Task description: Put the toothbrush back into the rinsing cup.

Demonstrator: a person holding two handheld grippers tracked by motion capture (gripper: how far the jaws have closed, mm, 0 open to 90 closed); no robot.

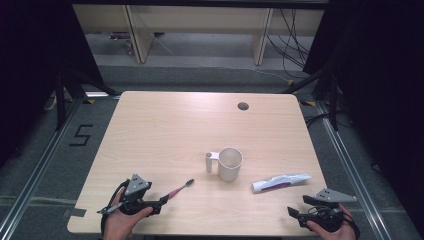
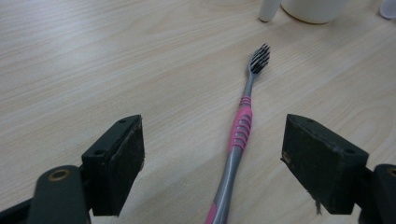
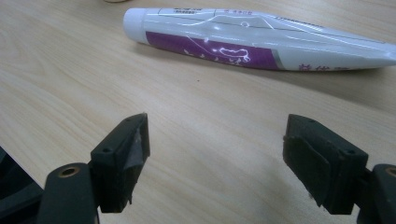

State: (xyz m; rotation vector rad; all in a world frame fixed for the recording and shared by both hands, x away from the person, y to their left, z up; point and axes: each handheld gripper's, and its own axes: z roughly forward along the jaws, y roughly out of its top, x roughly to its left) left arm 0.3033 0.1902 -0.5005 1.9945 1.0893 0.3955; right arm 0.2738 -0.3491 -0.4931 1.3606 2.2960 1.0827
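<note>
A pink and grey toothbrush (image 1: 181, 189) with black bristles lies flat on the wooden table (image 1: 165, 130), left of a white cup (image 1: 230, 163) with a handle. My left gripper (image 1: 161, 203) is open at the handle end. In the left gripper view the toothbrush (image 2: 240, 128) runs between the two spread jaws of the left gripper (image 2: 214, 142), touching neither, and the cup (image 2: 315, 9) stands beyond. A white and purple toothpaste tube (image 1: 281, 181) lies right of the cup. My right gripper (image 1: 299, 206) is open just short of the toothpaste tube (image 3: 252, 44), with only bare wood between the pads of the right gripper (image 3: 215, 140).
A round cable hole (image 1: 243, 106) sits near the table's far edge. Both hands rest at the near edge. Beyond the table are a grey floor with a "5" mark (image 1: 80, 135), dark stands and wooden shelving (image 1: 200, 30).
</note>
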